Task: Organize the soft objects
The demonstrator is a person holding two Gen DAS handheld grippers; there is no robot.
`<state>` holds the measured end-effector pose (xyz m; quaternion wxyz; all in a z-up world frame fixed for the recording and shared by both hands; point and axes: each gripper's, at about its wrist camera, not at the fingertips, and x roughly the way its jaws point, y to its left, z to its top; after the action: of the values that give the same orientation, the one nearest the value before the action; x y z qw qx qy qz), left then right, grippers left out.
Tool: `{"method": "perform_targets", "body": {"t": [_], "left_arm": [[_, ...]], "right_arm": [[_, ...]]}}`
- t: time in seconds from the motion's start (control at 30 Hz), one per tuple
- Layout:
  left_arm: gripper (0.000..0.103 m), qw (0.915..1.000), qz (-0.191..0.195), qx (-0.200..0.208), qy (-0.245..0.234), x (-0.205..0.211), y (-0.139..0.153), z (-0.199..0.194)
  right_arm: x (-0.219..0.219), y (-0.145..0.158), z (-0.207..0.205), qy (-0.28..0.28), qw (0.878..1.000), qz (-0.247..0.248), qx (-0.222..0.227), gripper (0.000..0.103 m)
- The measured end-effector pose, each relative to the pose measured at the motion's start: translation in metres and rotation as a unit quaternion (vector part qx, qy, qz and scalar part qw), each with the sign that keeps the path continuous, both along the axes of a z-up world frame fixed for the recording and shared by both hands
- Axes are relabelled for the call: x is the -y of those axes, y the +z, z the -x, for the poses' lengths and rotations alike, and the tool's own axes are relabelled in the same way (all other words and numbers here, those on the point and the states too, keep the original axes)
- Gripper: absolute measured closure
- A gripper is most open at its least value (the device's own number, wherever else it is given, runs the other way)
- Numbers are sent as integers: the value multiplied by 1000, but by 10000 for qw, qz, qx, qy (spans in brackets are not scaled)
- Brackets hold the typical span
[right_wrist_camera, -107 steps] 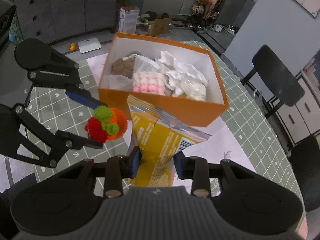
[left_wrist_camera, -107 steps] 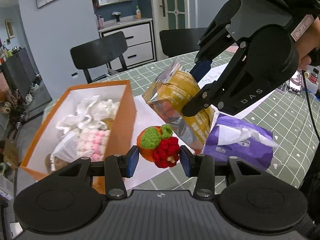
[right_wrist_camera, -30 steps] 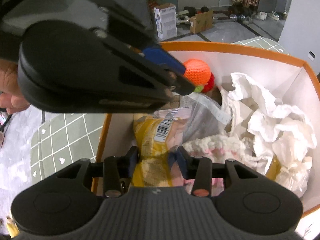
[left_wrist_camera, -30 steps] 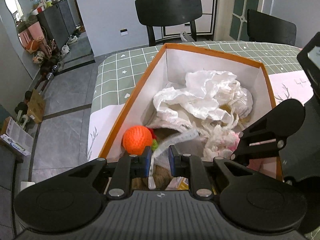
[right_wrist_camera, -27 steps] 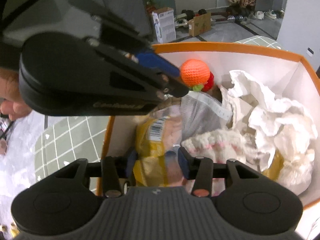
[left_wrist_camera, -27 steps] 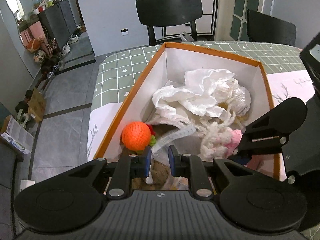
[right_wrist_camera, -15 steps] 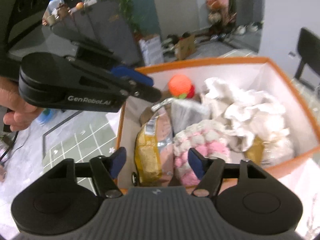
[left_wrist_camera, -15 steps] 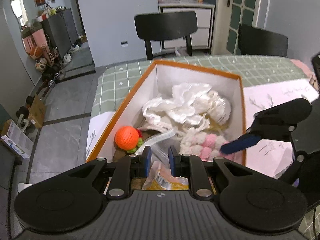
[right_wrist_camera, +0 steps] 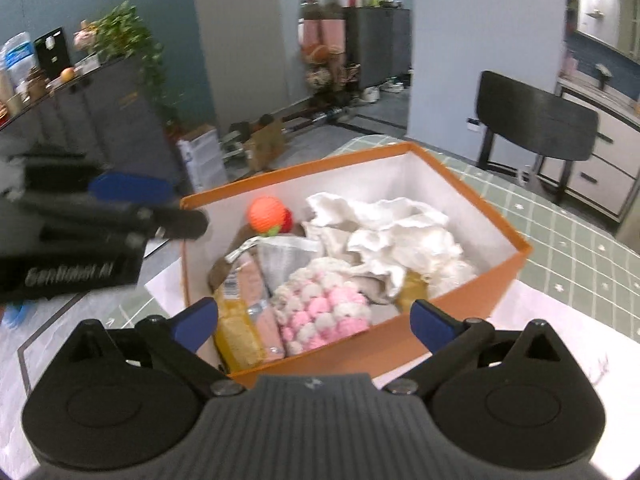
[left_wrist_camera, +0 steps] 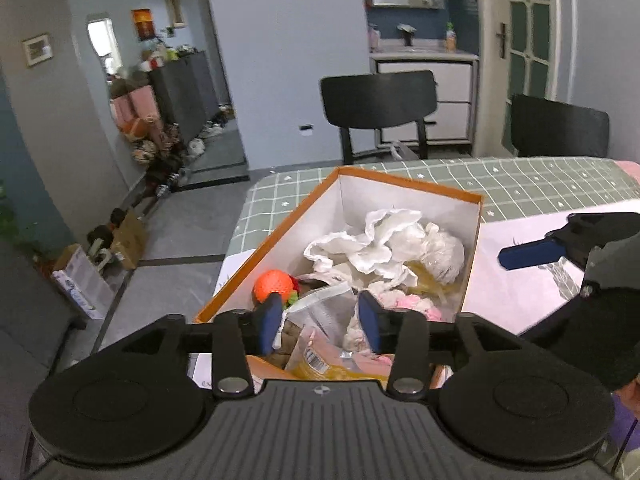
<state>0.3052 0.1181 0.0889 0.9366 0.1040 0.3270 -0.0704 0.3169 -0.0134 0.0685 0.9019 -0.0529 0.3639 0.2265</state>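
An orange box on the green checked table holds soft things: an orange crocheted fruit, a yellow snack bag, a pink and white knitted piece and crumpled white paper. My left gripper hovers over the box's near end, its jaws opening with nothing held. My right gripper sits above the box's near wall, jaws opening very wide and empty. Each gripper shows at the edge of the other's view.
Two black chairs stand past the table's far edge. White paper sheets lie under and beside the box. A dark cabinet and floor clutter are beyond the table.
Both grippers have pulled back and up from inside the box and opened. The snack bag has left the right jaws and lies in the box beside the crocheted fruit.
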Motion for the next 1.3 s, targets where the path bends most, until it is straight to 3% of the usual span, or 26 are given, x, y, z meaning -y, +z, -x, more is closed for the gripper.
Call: {"method": "perform_targets", "body": {"t": [0.1, 0.2, 0.37, 0.57, 0.7, 0.87, 1.3], "left_arm": [[21, 9989, 88, 123, 433, 6, 1, 3], [10, 9961, 97, 241, 848, 9, 3, 5], [6, 9903, 345, 111, 1342, 14, -3, 5], [6, 9808, 359, 132, 1914, 16, -17, 12], [6, 9739, 437, 81, 2225, 16, -22, 14], [5, 9679, 229, 33, 2502, 19, -24, 17], [5, 9651, 201, -26, 2609, 15, -33, 19]], "right_arm": [[8, 8, 1, -218, 9995, 121, 167, 3], [11, 9, -2, -508, 9979, 334, 232, 3], [16, 10, -4, -584, 9959, 621, 316, 3], [25, 3, -12, -540, 9921, 1016, 499, 3], [35, 3, -14, -415, 9959, 707, 376, 3], [34, 4, -11, -288, 9978, 476, 355, 3], [32, 0, -7, -217, 9989, 262, 316, 3]]}}
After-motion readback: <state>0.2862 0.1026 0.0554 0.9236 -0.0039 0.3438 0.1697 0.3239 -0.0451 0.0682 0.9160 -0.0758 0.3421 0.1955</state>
